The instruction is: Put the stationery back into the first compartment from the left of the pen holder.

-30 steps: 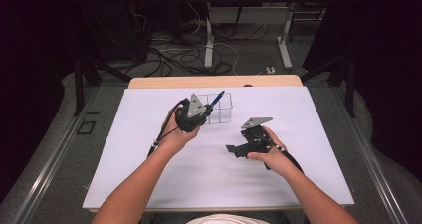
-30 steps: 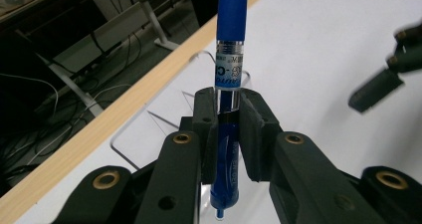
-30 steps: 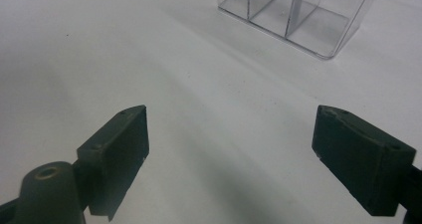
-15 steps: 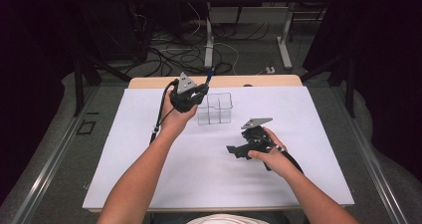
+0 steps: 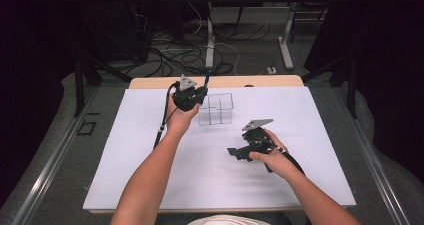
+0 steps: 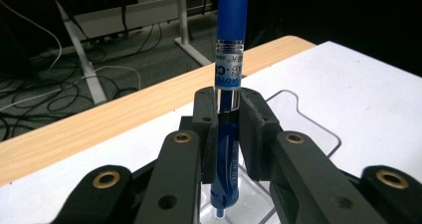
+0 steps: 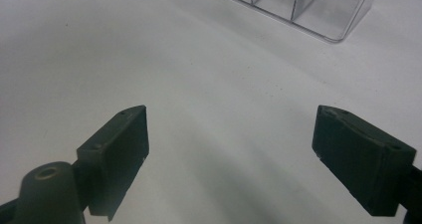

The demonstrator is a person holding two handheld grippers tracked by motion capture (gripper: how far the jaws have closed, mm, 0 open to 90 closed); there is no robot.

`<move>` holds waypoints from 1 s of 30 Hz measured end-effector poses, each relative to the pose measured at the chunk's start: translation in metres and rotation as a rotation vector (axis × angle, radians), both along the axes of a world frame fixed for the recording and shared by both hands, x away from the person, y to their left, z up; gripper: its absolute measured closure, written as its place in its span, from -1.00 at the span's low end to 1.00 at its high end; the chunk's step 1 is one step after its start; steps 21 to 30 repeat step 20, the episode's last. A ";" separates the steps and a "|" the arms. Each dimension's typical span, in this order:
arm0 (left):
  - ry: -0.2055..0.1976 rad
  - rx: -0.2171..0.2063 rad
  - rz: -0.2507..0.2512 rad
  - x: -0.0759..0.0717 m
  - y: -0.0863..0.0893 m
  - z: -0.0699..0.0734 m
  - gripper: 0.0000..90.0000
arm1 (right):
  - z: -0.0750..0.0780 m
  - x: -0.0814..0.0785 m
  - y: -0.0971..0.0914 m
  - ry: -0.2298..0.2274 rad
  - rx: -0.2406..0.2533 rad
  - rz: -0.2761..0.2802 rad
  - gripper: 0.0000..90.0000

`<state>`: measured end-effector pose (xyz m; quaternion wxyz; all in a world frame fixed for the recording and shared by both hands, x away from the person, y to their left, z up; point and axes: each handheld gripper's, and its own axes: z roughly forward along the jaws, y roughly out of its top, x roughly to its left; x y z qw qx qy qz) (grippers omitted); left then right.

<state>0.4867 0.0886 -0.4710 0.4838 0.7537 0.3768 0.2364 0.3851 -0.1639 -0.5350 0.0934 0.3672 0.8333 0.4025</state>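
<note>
Left gripper (image 6: pixel 222 129), pinching an upright blue plastic pen (image 6: pixel 230 69), had moved up-frame to the clear divided plastic organiser (image 5: pixel 216 108), suggesting insertion; right gripper (image 7: pixel 231 157) rested spread, lower right.

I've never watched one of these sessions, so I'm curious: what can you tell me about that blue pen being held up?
The blue pen stands nearly upright, clamped between the two black jaws of the left gripper. Its barrel looks like blue plastic, with a clear section carrying a printed label that is too small to read in full. The lower end points down toward the clear plastic organizer, just above or inside one of its compartments; I cannot tell whether the tip touches the bottom. The upper end runs out of the top of the left gripper view.
</note>
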 end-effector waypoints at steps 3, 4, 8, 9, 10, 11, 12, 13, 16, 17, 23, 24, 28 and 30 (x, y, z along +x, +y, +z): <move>0.019 0.008 0.004 0.001 -0.001 -0.003 0.76 | 0.000 0.000 -0.001 0.003 0.007 -0.007 -0.68; 0.025 0.008 0.003 0.001 -0.001 -0.004 0.75 | 0.000 0.000 -0.001 -0.001 0.008 -0.005 -0.68; 0.038 0.003 0.013 0.001 0.000 -0.007 0.73 | 0.001 -0.001 0.000 0.008 0.013 -0.005 -0.68; 0.037 -0.003 0.019 0.000 0.001 -0.007 0.67 | 0.000 -0.001 0.000 0.008 0.012 -0.006 -0.68; 0.035 0.001 0.019 0.000 0.002 -0.006 0.63 | 0.000 -0.001 0.000 0.008 0.011 -0.005 -0.68; 0.035 0.009 0.022 -0.001 0.003 -0.005 0.59 | 0.000 0.000 0.000 0.006 0.010 -0.003 -0.68; 0.033 0.014 0.025 -0.002 0.005 -0.004 0.54 | 0.000 0.000 -0.001 0.007 0.008 -0.005 -0.68; 0.035 0.010 0.027 -0.003 0.006 -0.003 0.48 | 0.000 0.000 -0.001 -0.002 0.007 -0.002 -0.68; 0.038 0.008 0.041 -0.006 0.012 -0.001 0.18 | 0.001 0.000 -0.002 0.003 0.000 0.003 -0.68; 0.038 0.007 0.050 -0.008 0.014 0.000 0.05 | 0.001 0.000 -0.002 0.003 -0.001 0.005 -0.68; 0.046 -0.013 0.053 -0.013 0.021 0.004 -0.23 | 0.002 0.000 -0.003 0.004 -0.012 0.004 -0.68; 0.046 -0.013 0.053 -0.013 0.021 0.004 -0.23 | 0.002 0.000 -0.003 0.004 -0.012 0.004 -0.68; 0.046 -0.013 0.053 -0.013 0.021 0.004 -0.23 | 0.002 0.000 -0.003 0.004 -0.012 0.004 -0.68; 0.046 -0.013 0.053 -0.013 0.021 0.004 -0.23 | 0.002 0.000 -0.003 0.004 -0.012 0.004 -0.68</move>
